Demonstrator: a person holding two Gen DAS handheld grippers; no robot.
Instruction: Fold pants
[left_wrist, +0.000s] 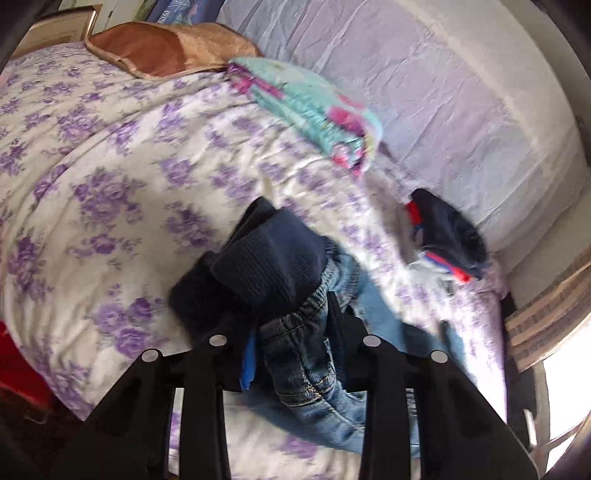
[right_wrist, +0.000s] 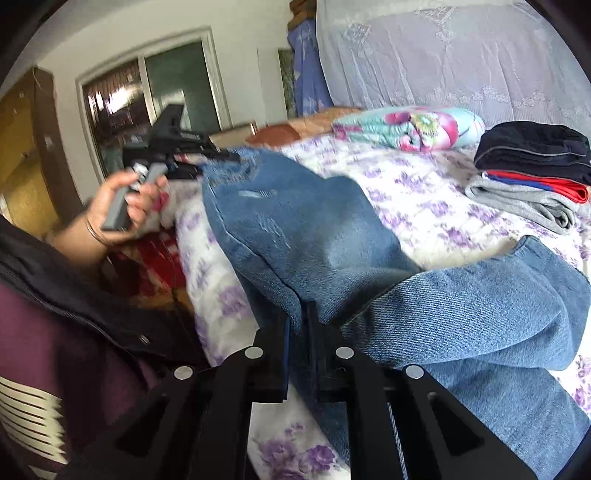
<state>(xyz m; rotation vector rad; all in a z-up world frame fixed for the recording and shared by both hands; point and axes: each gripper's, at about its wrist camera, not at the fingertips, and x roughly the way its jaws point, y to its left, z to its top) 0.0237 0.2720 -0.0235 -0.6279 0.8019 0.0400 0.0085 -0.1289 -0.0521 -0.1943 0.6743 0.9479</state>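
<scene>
Jeans (right_wrist: 314, 229): waistband bunched between left gripper (left_wrist: 291, 332) fingers, held; leg edge pinched in nearly closed right gripper (right_wrist: 299, 317); bed (left_wrist: 110, 184) beneath; folded clothes (right_wrist: 532, 173) beyond right gripper.

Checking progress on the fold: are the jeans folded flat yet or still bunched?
Still bunched: the jeans hang draped between the left claw and right claw, legs crossing loosely over the bed.

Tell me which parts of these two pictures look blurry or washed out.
Left wrist view: the folded clothes stack and floral quilt smear with motion blur, and the window is blown out white. Right wrist view: mostly sharp, though the hand blurs slightly.
</scene>
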